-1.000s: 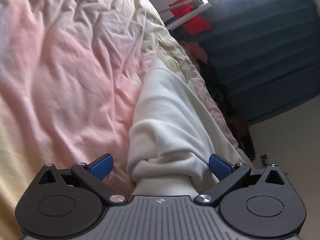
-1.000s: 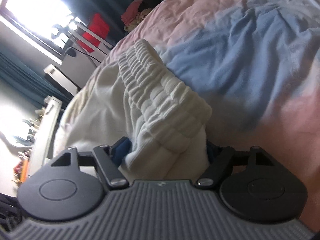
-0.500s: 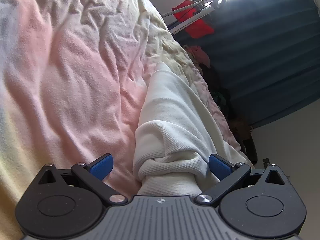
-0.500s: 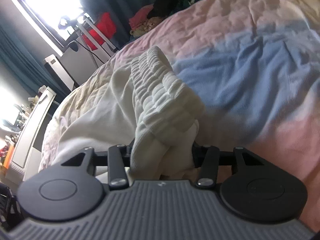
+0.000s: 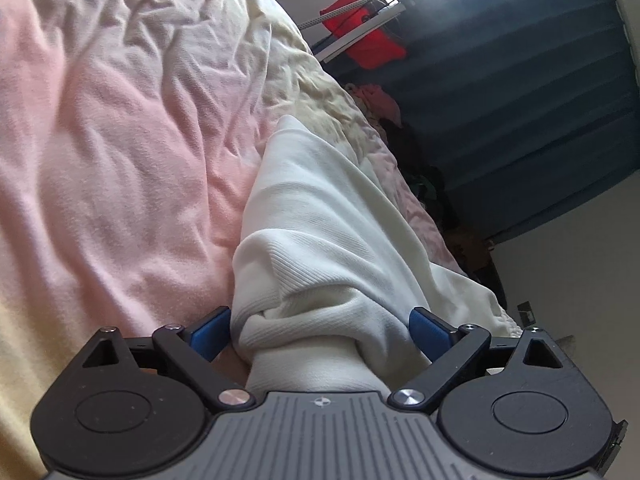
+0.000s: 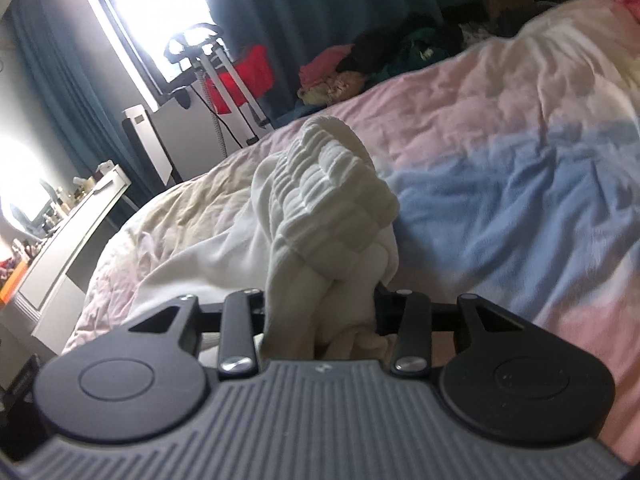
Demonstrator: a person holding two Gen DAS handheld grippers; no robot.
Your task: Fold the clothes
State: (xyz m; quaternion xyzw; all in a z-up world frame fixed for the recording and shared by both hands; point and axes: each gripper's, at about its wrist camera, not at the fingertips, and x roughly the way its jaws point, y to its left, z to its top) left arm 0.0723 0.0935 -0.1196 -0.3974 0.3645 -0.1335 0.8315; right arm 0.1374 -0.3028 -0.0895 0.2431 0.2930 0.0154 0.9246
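White trousers are being gripped: right gripper jaws closing on the waistband, left gripper jaws wide, closing around the cuff. Next, lift together.

White garment on pastel-quilted bed

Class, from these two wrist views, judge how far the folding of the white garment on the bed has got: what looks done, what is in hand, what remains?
Done: nothing looks folded; the white garment lies bunched on the bedspread.
In hand: the right gripper is closing on the ribbed waistband; the left gripper is closing around the cuffed end, pads not yet pressing.
Left: every fold.
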